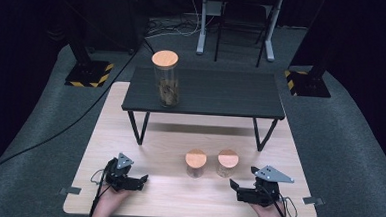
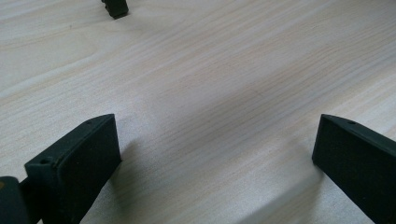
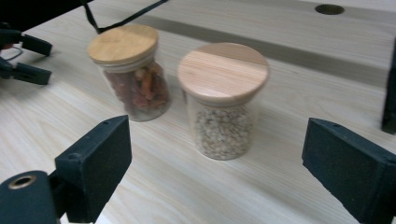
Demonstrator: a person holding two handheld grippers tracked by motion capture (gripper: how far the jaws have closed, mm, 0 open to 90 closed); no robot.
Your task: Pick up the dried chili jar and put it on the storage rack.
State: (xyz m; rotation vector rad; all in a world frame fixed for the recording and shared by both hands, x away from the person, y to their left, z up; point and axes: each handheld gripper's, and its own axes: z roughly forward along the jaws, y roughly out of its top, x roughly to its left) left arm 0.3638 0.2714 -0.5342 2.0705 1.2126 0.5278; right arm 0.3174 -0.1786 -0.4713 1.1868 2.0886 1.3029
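Right gripper (image 3: 215, 172) faces the grain jar (image 3: 222, 100) at 12 o'clock, jaws wide open, holding nothing, touching nothing.

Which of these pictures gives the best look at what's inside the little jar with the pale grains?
The right gripper view: the grain jar stands close ahead of the open right gripper, its contents plain through the glass. The high view shows it small, mostly its wooden lid. The left gripper view looks at bare table.
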